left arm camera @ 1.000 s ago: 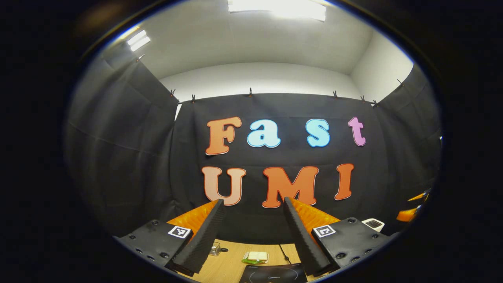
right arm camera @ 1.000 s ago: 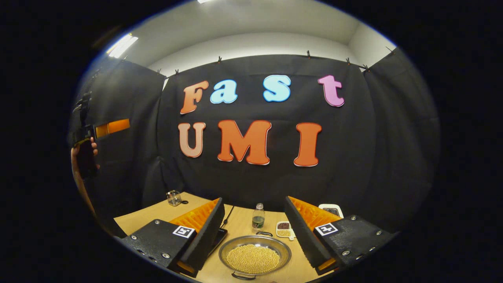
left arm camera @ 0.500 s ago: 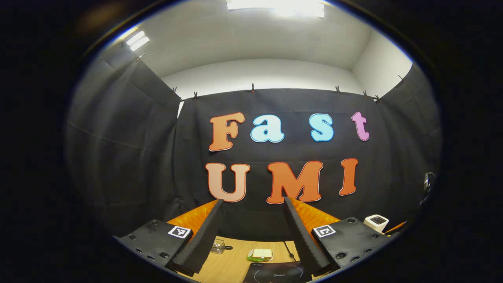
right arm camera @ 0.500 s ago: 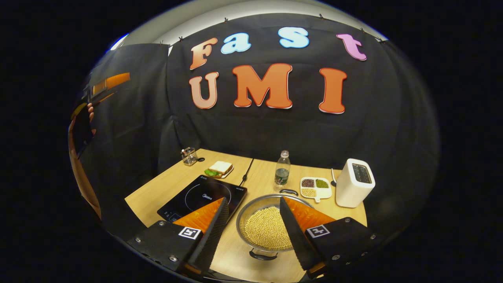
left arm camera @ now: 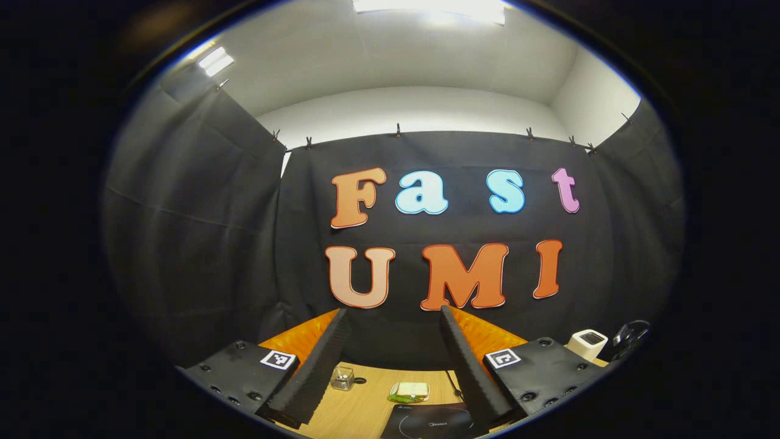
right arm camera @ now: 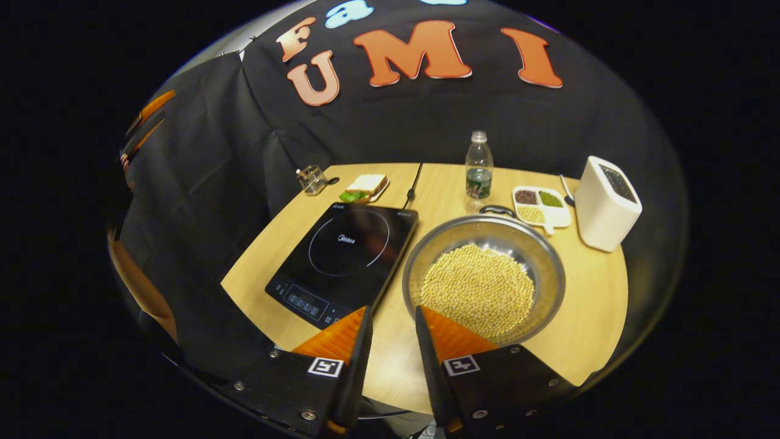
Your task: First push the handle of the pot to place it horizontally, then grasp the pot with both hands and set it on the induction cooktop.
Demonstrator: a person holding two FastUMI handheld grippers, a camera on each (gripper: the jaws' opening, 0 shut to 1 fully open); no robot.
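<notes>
You are at the very start: the handle push is not yet made, and neither gripper touches the pot. Take the pot (right arm camera: 484, 277) as your landmark. In the right gripper view it is a wide steel pan heaped with pale beans, standing on the wooden table (right arm camera: 600, 317) with one dark loop handle (right arm camera: 496, 210) on its far rim; the near handle is hidden behind your own fingers, so you cannot judge how it lies.

Nearest you, your right gripper (right arm camera: 393, 317) hangs above the table's near edge, just to the near left of the pot. Its fingers are drawn close together with a narrow gap left, and nothing is between them. From here the next move seems to call for lowering that gripper to the pot's near rim and nudging the handle round until the two handles lie across, left to right.

Just left of the pot, almost touching its rim, lies the black induction cooktop (right arm camera: 344, 259), bare and ready. Beyond the pot stand a water bottle (right arm camera: 479, 171) and a divided dish (right arm camera: 539, 206) of beans; to its far right, a white toaster (right arm camera: 606, 204). Farther off to the left of the pot sit a sandwich (right arm camera: 365, 186) and a small glass (right arm camera: 312, 180).

Your left gripper (left arm camera: 393, 317) is raised and aimed at the booth wall, fingers spread wide, holding nothing. It must come down to the pot's left side before the two-handed lift.
</notes>
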